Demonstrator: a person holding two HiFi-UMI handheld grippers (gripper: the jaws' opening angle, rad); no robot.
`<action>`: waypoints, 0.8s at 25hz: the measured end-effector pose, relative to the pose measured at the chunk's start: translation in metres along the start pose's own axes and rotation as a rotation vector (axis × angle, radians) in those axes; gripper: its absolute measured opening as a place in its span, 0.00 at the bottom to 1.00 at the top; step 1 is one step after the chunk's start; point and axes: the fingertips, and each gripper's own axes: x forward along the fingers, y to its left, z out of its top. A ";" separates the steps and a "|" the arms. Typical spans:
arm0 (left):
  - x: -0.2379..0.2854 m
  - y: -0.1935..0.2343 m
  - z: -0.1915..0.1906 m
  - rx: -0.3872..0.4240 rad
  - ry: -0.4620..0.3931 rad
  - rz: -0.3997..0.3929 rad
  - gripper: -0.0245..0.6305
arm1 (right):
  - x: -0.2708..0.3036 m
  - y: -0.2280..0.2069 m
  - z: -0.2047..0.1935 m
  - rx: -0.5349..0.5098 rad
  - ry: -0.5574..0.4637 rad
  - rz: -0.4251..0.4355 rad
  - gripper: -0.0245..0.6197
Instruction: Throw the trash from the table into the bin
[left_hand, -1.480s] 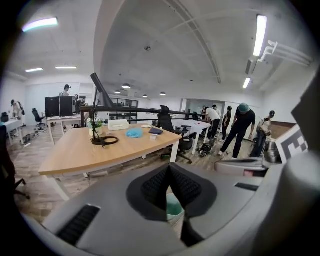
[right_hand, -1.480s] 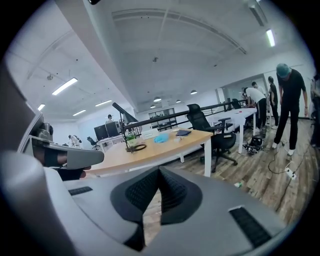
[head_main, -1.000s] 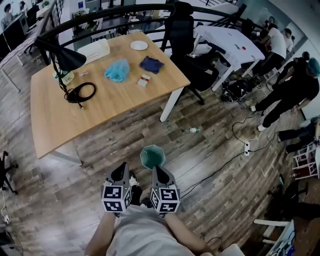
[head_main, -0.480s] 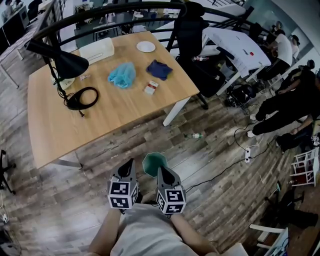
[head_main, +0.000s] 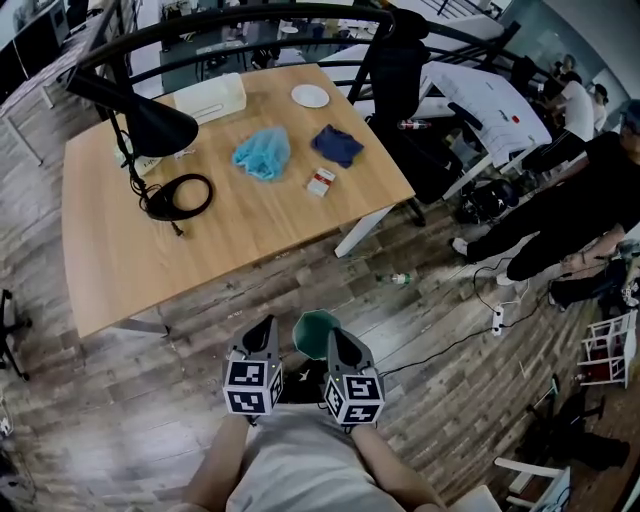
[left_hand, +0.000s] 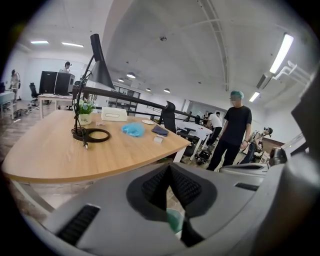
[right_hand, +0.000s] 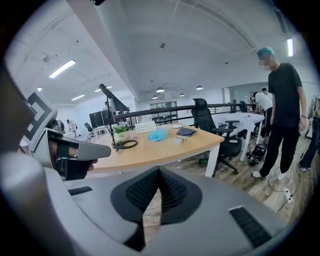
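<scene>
Trash is on the wooden table (head_main: 150, 270): a blue crumpled net (head_main: 262, 154), a dark blue cloth (head_main: 337, 145) and a small box (head_main: 320, 182). It's all at 12 o'clock from the green bin (head_main: 310, 325) on the floor. Left gripper (head_main: 264, 327) sits at the bin's 9 o'clock and right gripper (head_main: 337, 337) at its 3. Both have jaws pressed together, holding nothing.
</scene>
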 end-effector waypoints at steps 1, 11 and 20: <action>0.001 0.002 0.002 -0.004 -0.004 0.002 0.07 | 0.003 0.000 0.003 -0.004 -0.001 0.003 0.06; 0.014 0.018 0.024 -0.001 -0.021 0.025 0.07 | 0.029 0.005 0.024 -0.008 -0.012 0.022 0.06; 0.048 0.021 0.041 0.029 0.016 0.053 0.07 | 0.063 -0.011 0.050 0.015 -0.032 0.069 0.06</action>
